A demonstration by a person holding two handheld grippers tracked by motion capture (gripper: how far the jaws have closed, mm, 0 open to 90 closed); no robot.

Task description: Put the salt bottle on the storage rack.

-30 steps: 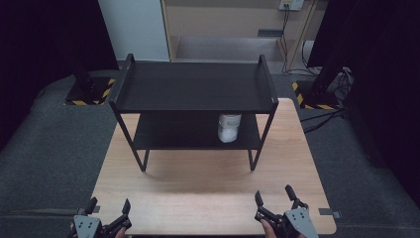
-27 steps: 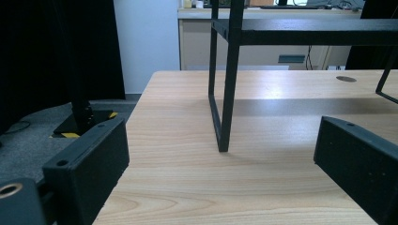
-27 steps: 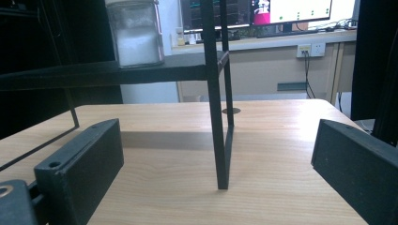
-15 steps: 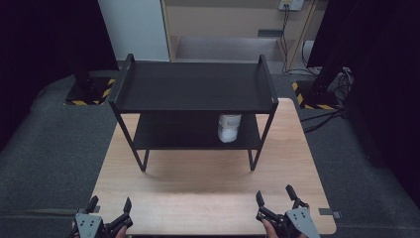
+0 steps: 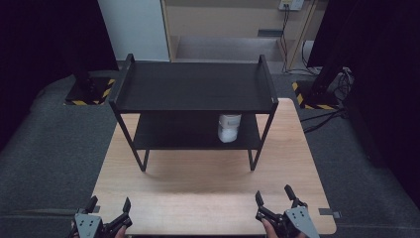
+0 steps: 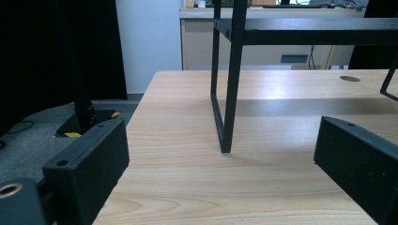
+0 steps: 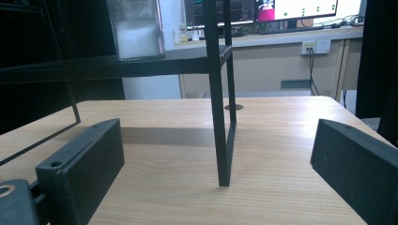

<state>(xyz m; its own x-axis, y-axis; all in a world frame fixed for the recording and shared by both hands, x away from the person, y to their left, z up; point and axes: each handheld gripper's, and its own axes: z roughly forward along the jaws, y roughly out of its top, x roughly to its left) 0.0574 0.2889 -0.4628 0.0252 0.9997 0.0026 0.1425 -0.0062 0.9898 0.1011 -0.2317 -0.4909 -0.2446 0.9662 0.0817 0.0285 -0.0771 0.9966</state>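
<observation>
At near edge of the wooden worktop [image 5: 208,188], both grippers sit low, w/ hands just showing beneath them. Left gripper [image 5: 108,213] is at the near-left corner, fingers [image 6: 89,164] spread wide apart, nothing between them, touching nothing; the left gripper view looks past them at bare wood and the rack's front-left leg [image 6: 230,89]. Right gripper [image 5: 275,203] is at the near-right, fingers [image 7: 84,164] likewise wide apart and empty; its own view has the rack's front-right leg [image 7: 218,108] standing upright between the two fingers but farther off, well apart from them.

Mid-worktop stands a black two-tier rack [image 5: 195,89], four thin legs on the wood, top shelf bare w/ raised end rails. On the lower shelf, toward its right end, sits a clear jar [image 5: 229,127] w/ white contents, upright; in the right gripper view the jar [image 7: 136,28] stands on the shelf edge above and left of the leg.

Beyond the worktop: grey floor [image 5: 44,148], two black stand bases w/ yellow-black hazard tape [image 5: 89,94], a beige cabinet [image 5: 223,25] and cables at right.

Vs. a second ago: almost no change. Rack and jar in same spots, both grippers equally open; left gripper sits a touch lower in the high view.
</observation>
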